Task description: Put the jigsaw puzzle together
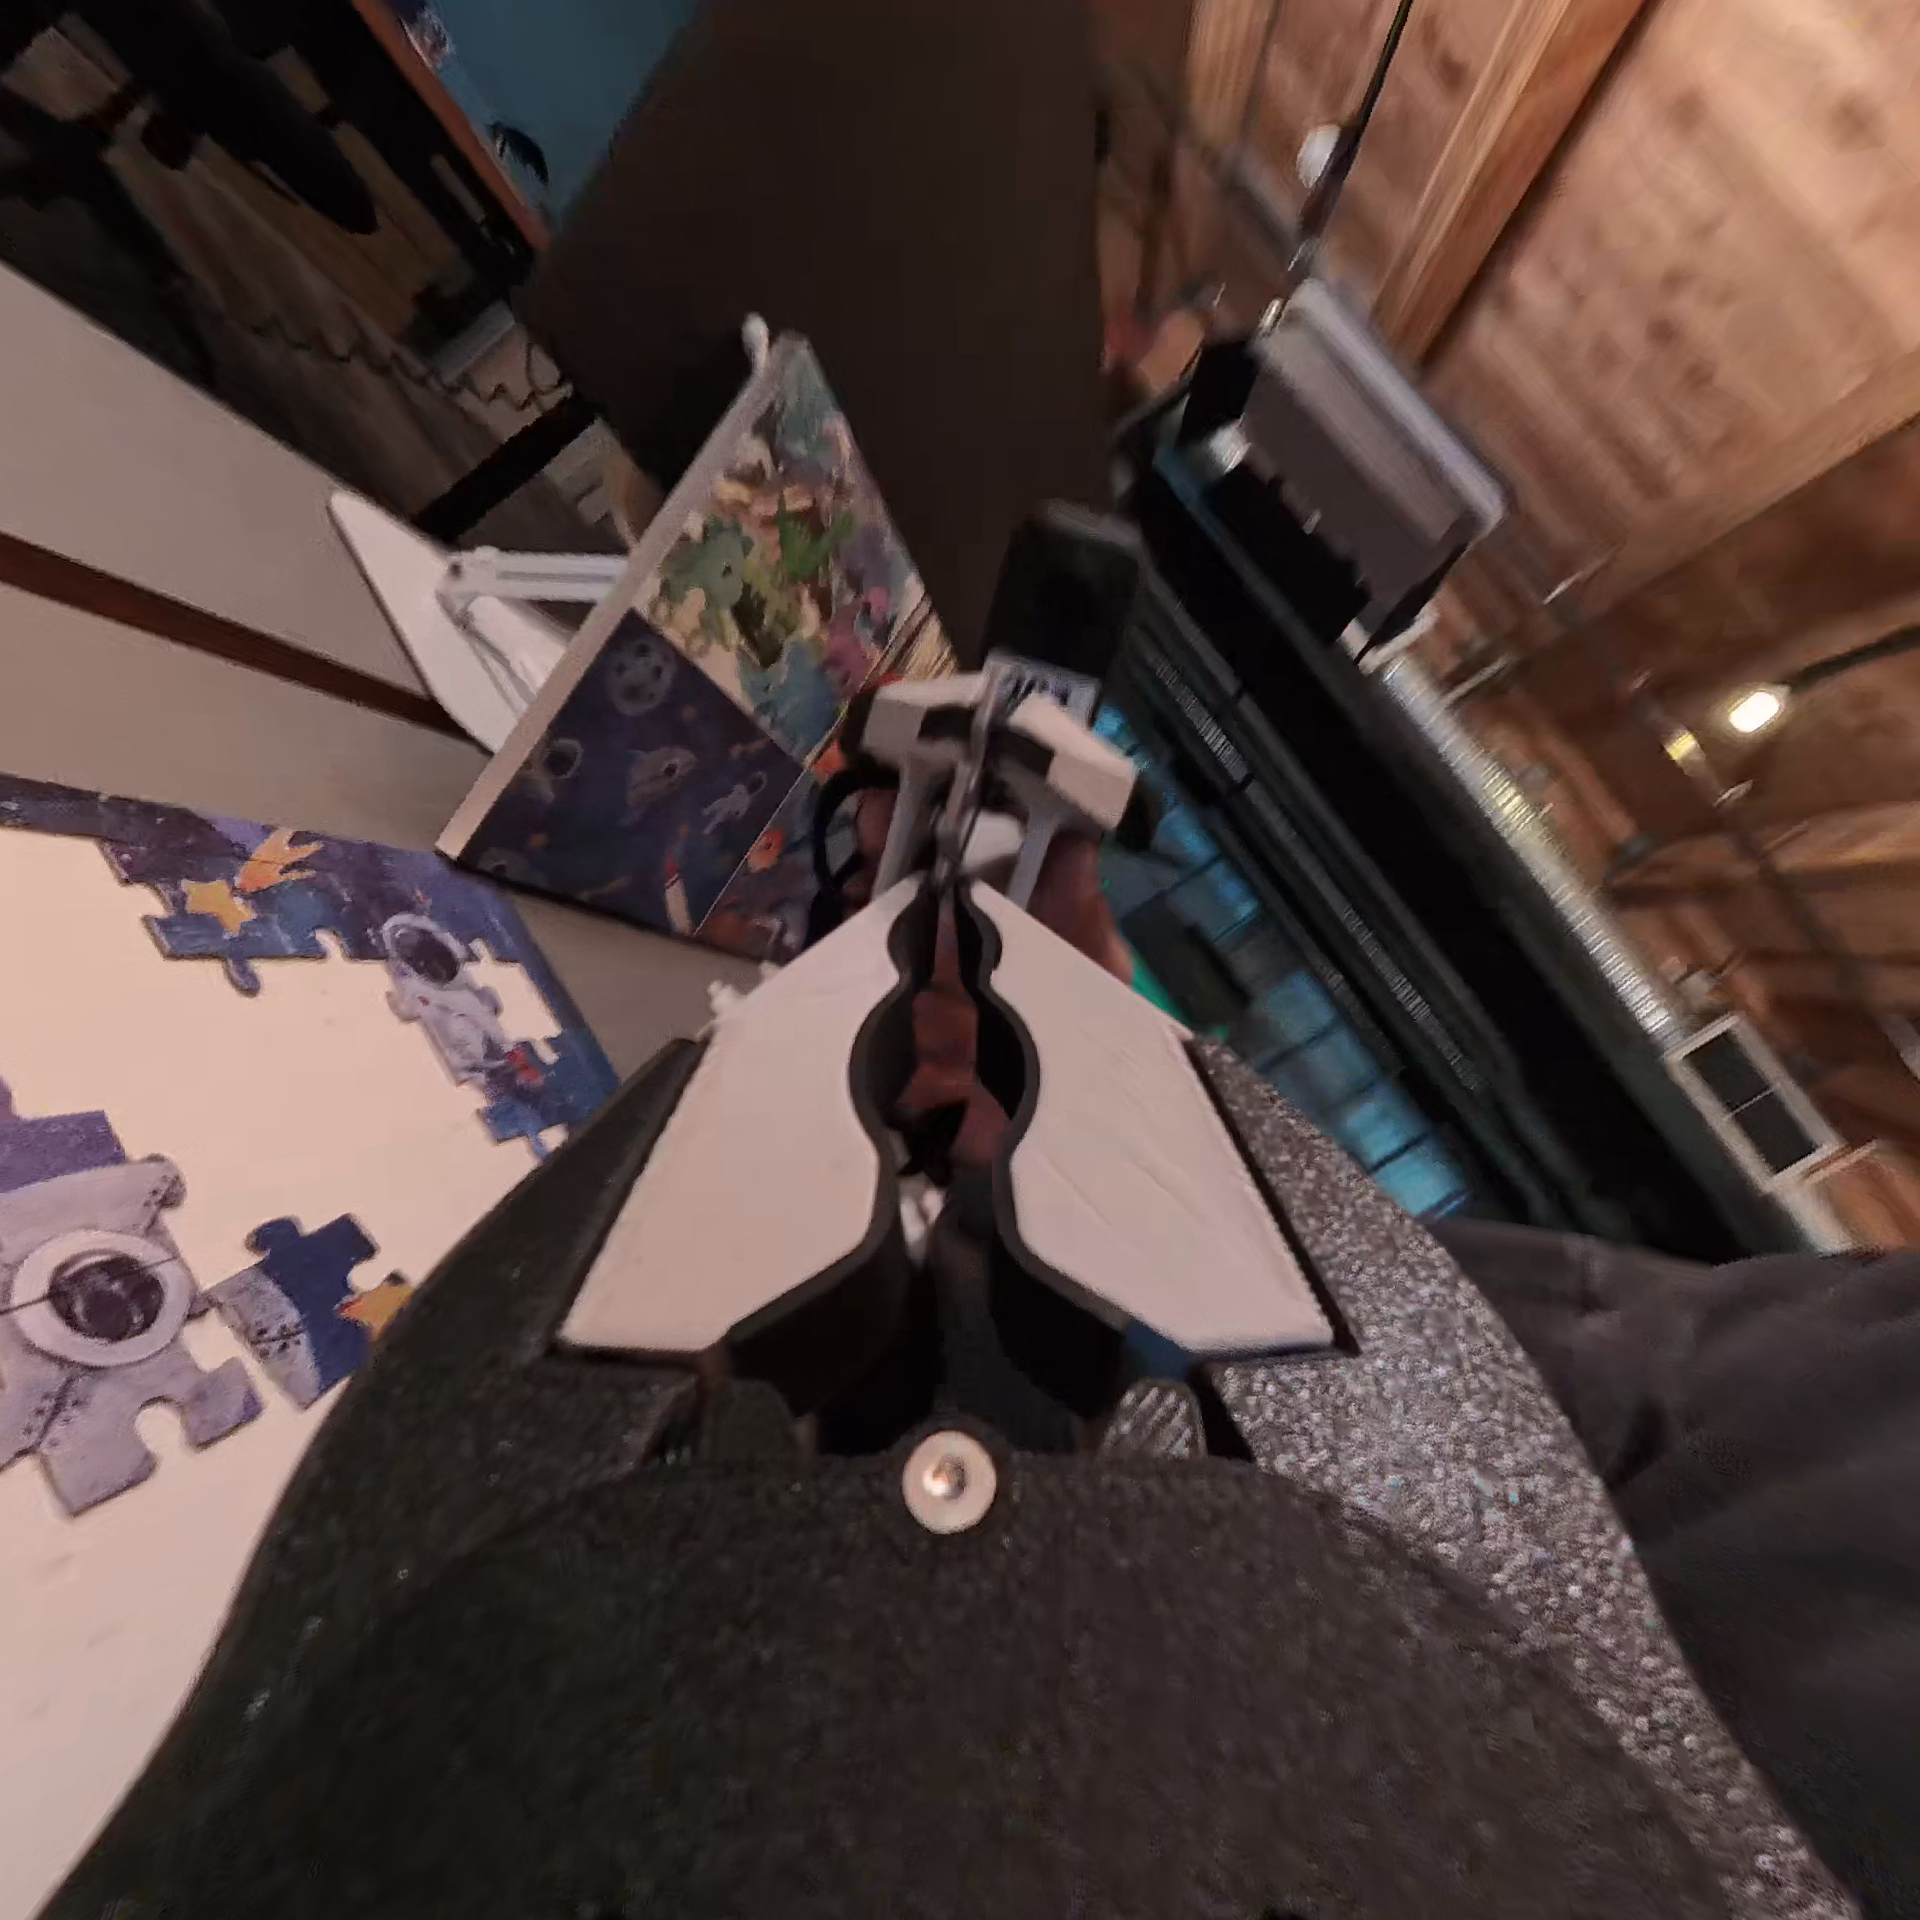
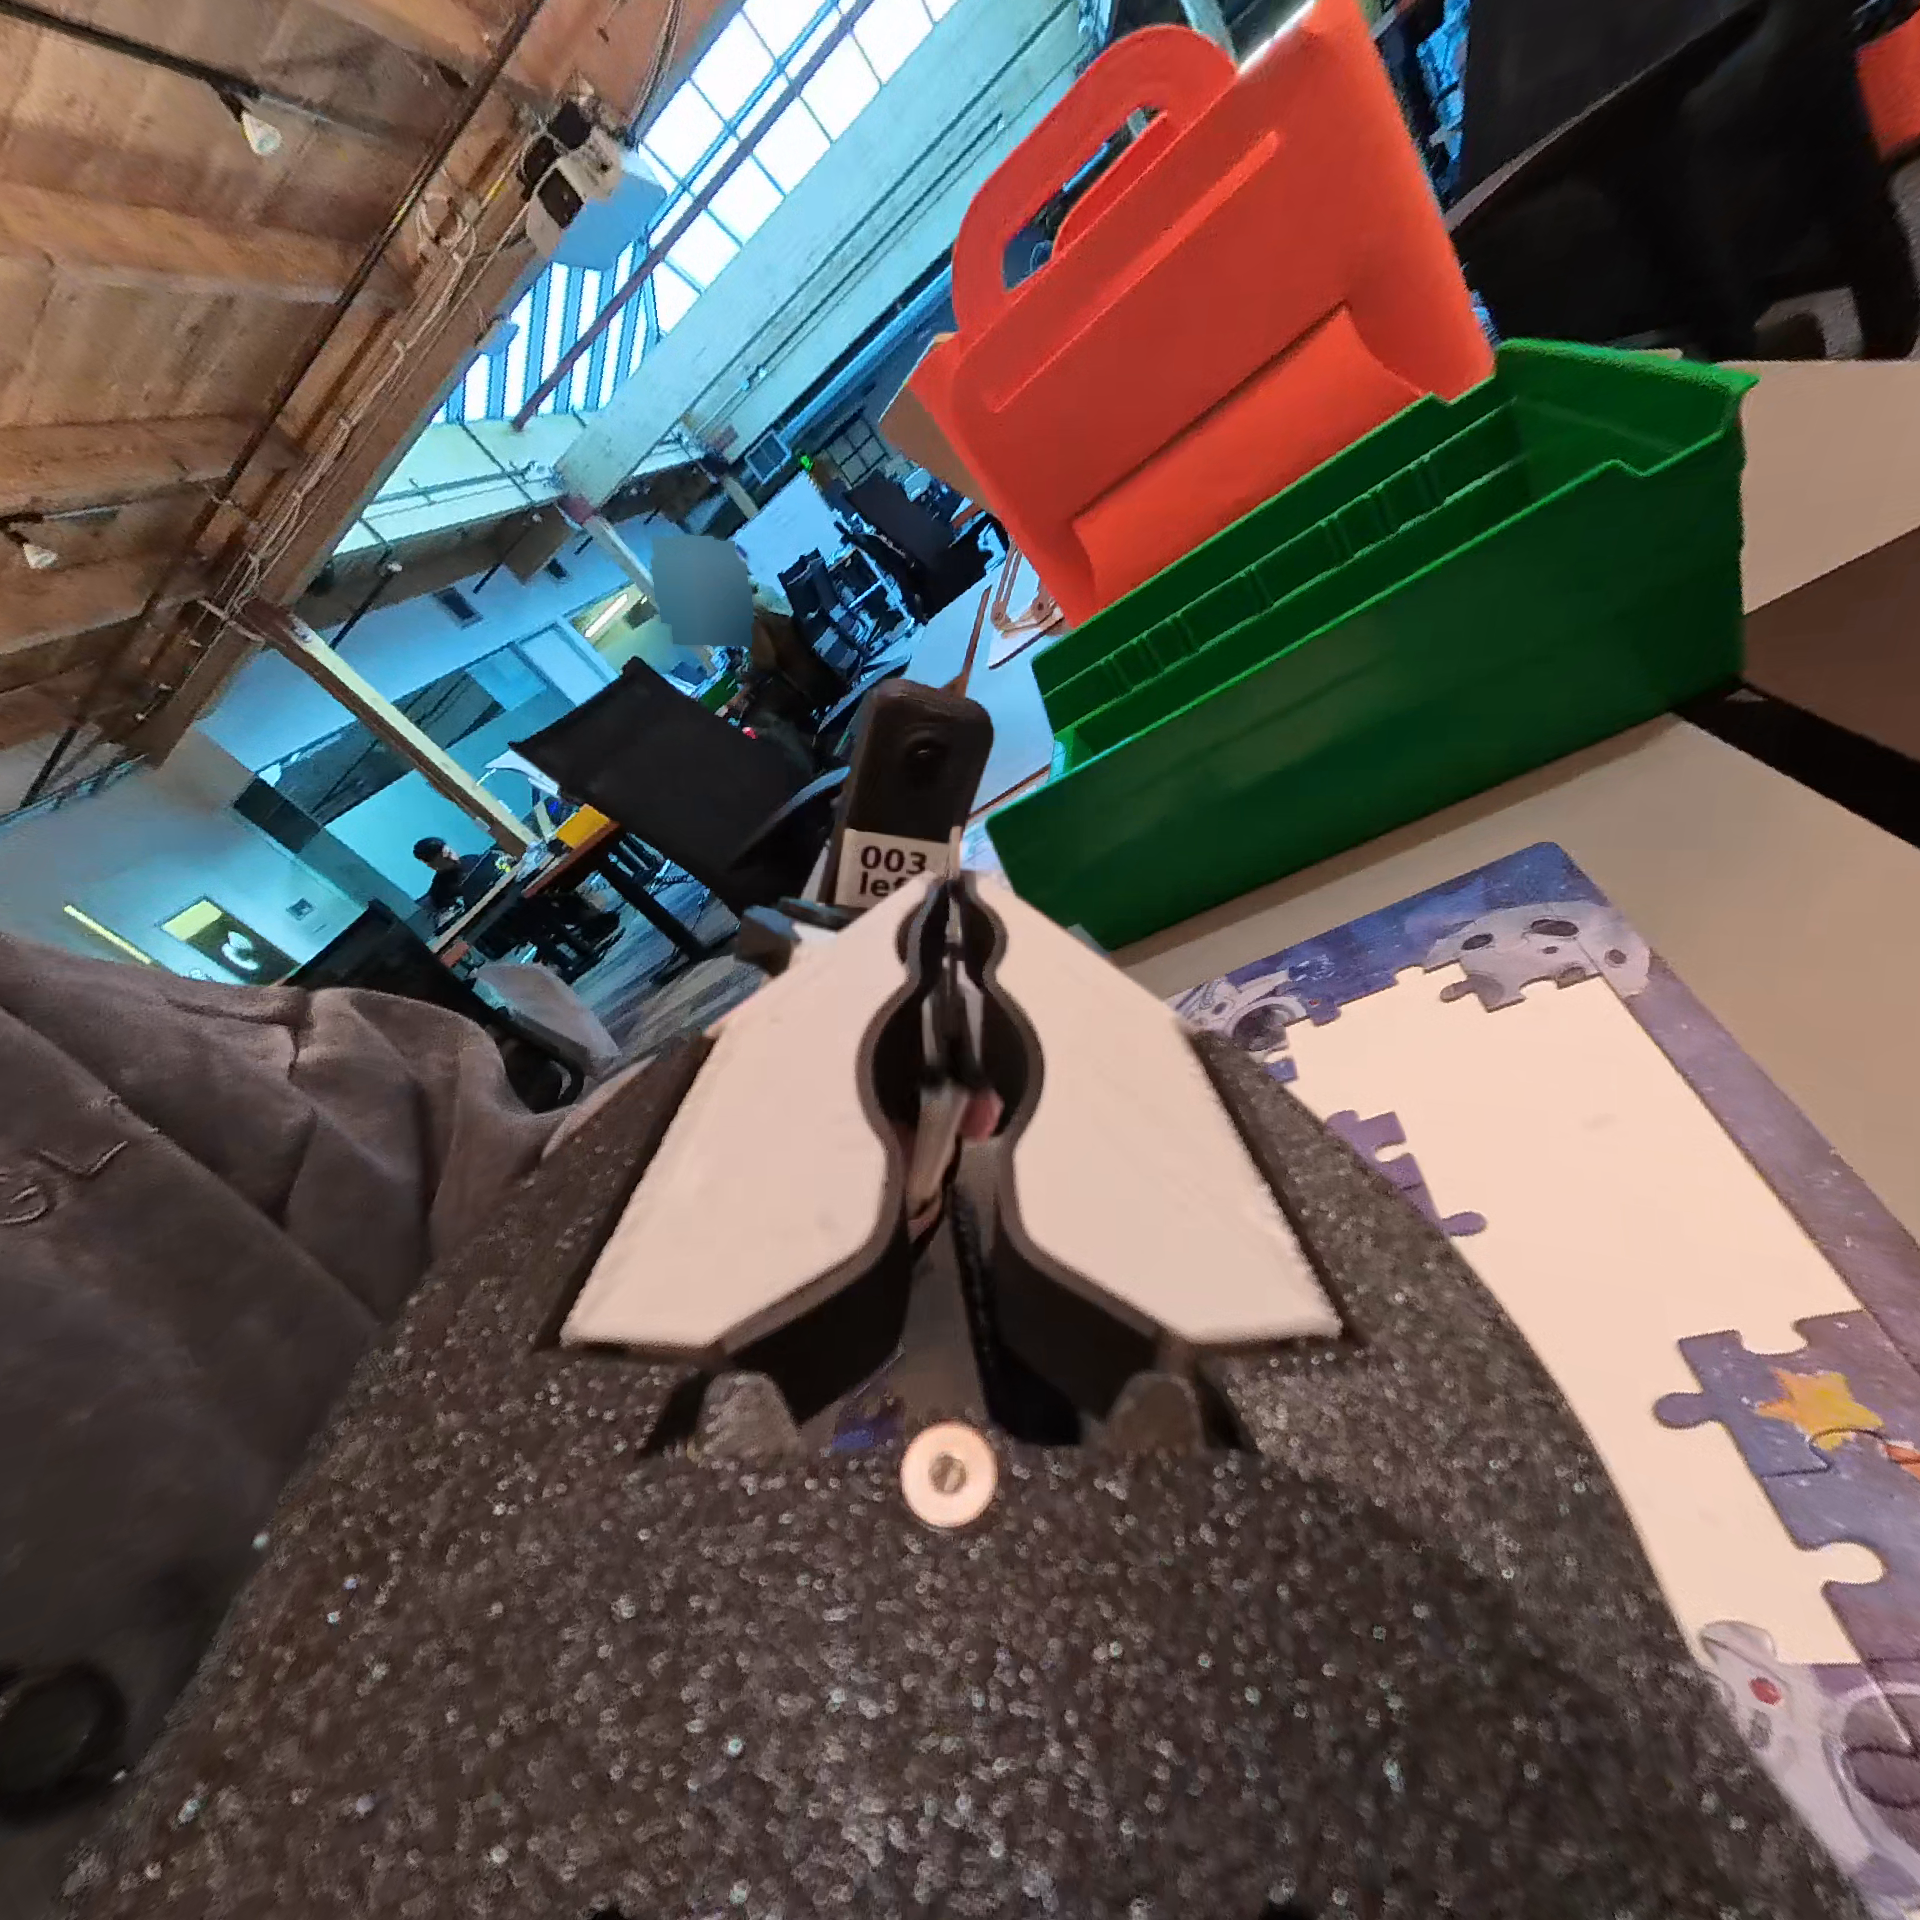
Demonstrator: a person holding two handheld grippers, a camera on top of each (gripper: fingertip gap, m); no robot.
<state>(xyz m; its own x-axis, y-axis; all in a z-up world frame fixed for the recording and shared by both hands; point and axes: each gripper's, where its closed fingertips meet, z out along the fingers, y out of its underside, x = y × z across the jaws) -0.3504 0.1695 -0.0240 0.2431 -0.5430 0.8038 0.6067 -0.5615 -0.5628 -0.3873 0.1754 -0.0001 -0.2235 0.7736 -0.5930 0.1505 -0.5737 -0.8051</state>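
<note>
My left gripper [image 1: 951, 896] and my right gripper [image 2: 948, 896] meet tip to tip in the air beside the table, and both are shut. A thin puzzle piece [image 1: 961, 790] shows edge-on as a sliver between the two sets of fingertips, and both grippers pinch it. It also shows as a sliver in the right wrist view [image 2: 952, 862]. The right gripper faces me in the left wrist view [image 1: 951, 878]. The partly built space puzzle lies on its white board [image 1: 125, 1039], with blue border pieces [image 1: 343, 894] joined. The board also shows in the right wrist view [image 2: 1558, 1195].
The puzzle box [image 1: 644, 769] stands on the table behind the board. A green bin [image 2: 1403, 707] holds an orange carrier [image 2: 1195, 343] at the table's far side. A grey sleeve [image 2: 208, 1143] is at the left. Black shelving [image 1: 1351, 883] stands beyond the grippers. The grippers are tip to tip, or close to it.
</note>
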